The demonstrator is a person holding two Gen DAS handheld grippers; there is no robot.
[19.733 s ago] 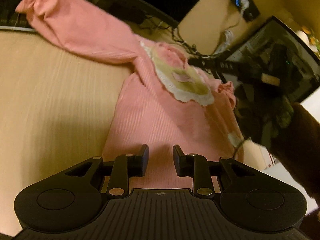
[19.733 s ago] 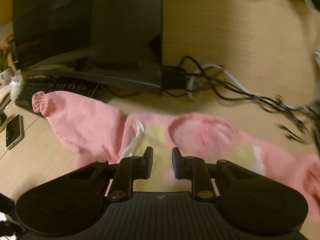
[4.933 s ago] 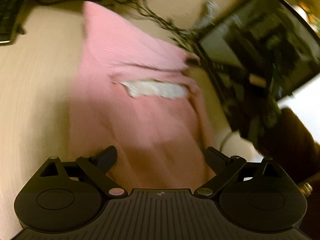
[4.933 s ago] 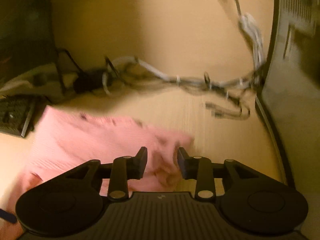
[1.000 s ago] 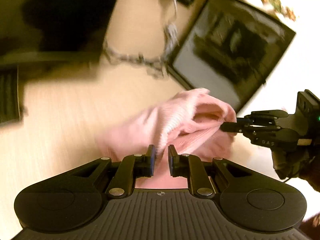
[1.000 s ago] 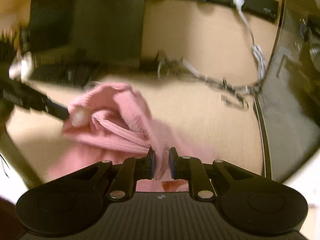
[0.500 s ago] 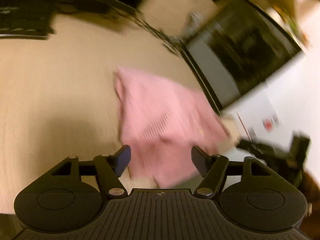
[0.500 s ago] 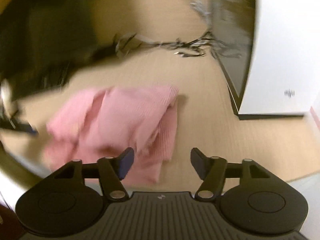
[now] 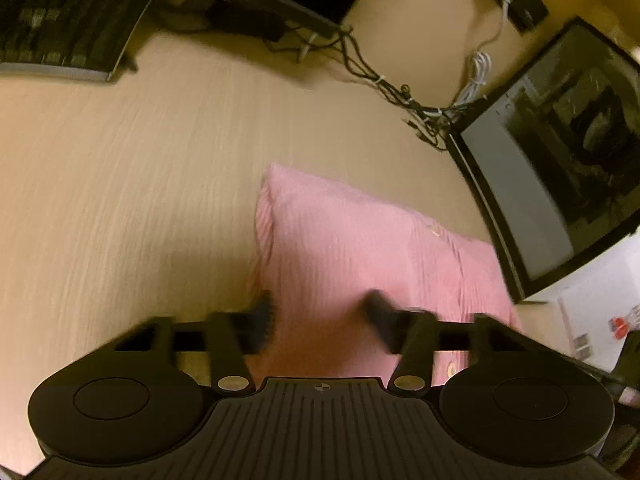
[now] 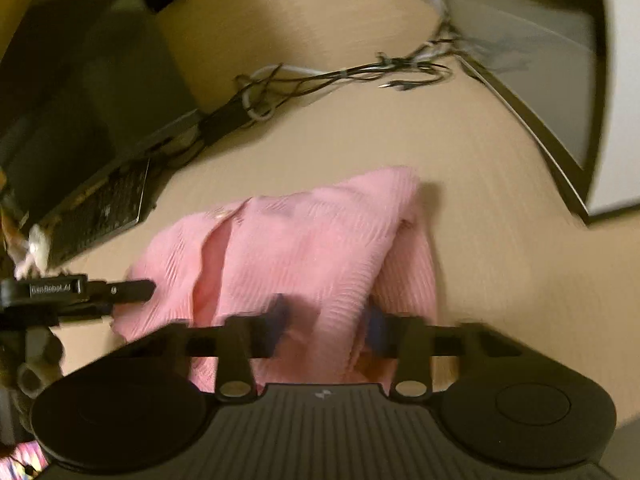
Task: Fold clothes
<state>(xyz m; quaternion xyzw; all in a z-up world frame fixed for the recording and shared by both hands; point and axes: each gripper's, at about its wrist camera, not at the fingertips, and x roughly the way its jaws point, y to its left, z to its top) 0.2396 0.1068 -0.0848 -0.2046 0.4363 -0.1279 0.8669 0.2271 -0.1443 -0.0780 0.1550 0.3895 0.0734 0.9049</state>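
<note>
The pink ribbed-knit top (image 9: 360, 248) lies folded into a compact bundle on the pale wooden desk (image 9: 140, 180), near its right side, with the dark-framed screen (image 9: 560, 168) just beyond it and the tangle of cables (image 9: 400, 92) behind; the keyboard (image 9: 60, 20) sits well apart at the far left. I judge the knit light, soft and limp — it will slump and unfold wherever it is not supported, and the stacked layers may slide over one another; small buttons (image 9: 435, 233) show along one edge, so I would avoid pinching there; the place to take hold, I think, is the thick folded edge nearest me, through all layers at once, one gripper toward each end. My left gripper (image 9: 320, 318) hangs over the near-left part of the bundle; its jaws have just been closing and stand at a narrow gap, blurred, with fabric seen between them but no pinch that I can confirm. My right gripper (image 10: 324, 322) is over the near-right edge, where a raised fold stands up; its jaws have also just been closing, narrow now — the fold lies between the blue pads (image 10: 374, 328), yet the blur keeps me from saying that they press on it.
</note>
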